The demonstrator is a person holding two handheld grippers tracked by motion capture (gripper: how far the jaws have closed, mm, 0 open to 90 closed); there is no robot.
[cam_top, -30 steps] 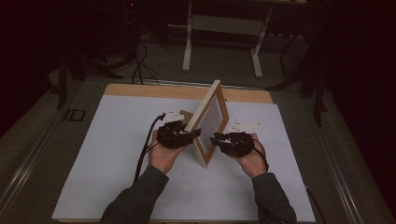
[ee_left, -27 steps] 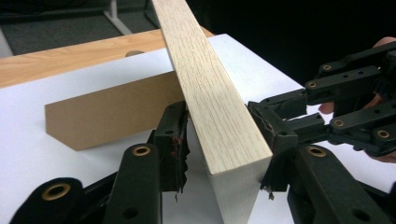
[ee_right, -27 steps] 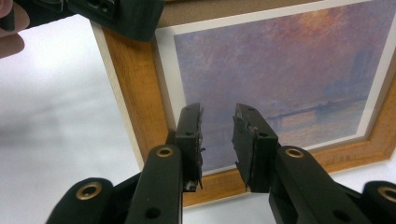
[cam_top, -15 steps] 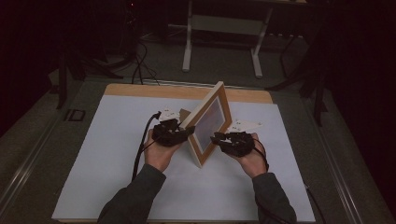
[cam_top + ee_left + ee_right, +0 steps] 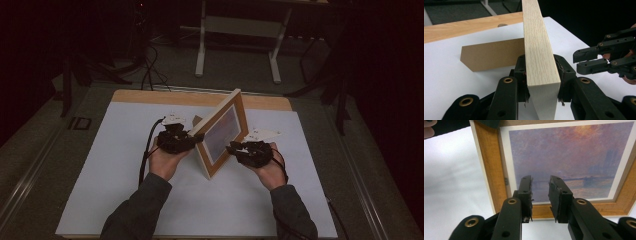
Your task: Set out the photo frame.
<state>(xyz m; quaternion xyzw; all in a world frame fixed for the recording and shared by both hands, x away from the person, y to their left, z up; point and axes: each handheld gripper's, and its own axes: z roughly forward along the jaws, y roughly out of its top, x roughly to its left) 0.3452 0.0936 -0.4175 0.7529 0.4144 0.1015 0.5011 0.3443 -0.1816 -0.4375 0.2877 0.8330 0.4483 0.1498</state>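
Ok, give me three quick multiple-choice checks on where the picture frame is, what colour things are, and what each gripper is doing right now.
1. Where does the picture frame stand?
A. flat on the floor
B. upright on the white table top, between the two grippers
C. on the far stand

2. What colour is the frame's wood?
A. black
B. light oak
C. red

3. What is the left gripper doing?
A. shut on the frame's edge
B. open, clear of the frame
C. resting on the brown easel back

Answers: 1 B, the high view shows it upright between the hands. 2 B, both gripper views show pale wood grain. 3 A, its jaws press both faces of the edge; the right gripper is open before the print.
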